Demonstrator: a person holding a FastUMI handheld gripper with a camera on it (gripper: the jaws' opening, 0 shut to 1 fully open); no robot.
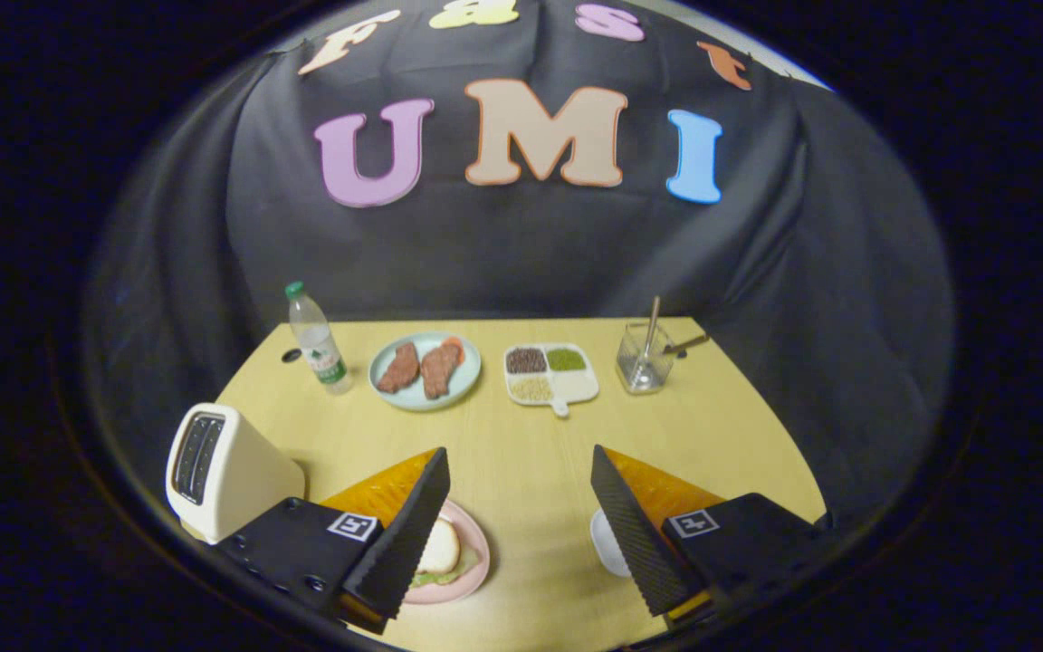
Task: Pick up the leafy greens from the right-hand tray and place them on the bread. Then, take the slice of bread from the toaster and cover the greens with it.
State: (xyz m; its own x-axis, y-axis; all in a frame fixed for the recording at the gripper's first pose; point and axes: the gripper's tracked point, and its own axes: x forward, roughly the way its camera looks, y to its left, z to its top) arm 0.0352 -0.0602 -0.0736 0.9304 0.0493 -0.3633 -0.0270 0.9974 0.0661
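Above the near edge of the yellow table (521, 453), the gripper (520, 521) hung with its fingers spread wide and nothing between them. Beside the left finger sat the pink plate (472, 552), bread slice (440, 548) on top with the leafy greens (431, 578) peeking out beneath it. Toaster (223, 471) stood at the near left corner; the white tray (607, 543) showed against the right finger. Along the far edge: water bottle (316, 340), plate of meat (425, 369), divided dish (550, 373), glass (644, 358).

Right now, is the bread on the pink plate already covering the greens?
Yes: bread lies on the greens on the pink plate. Tongs open, empty.
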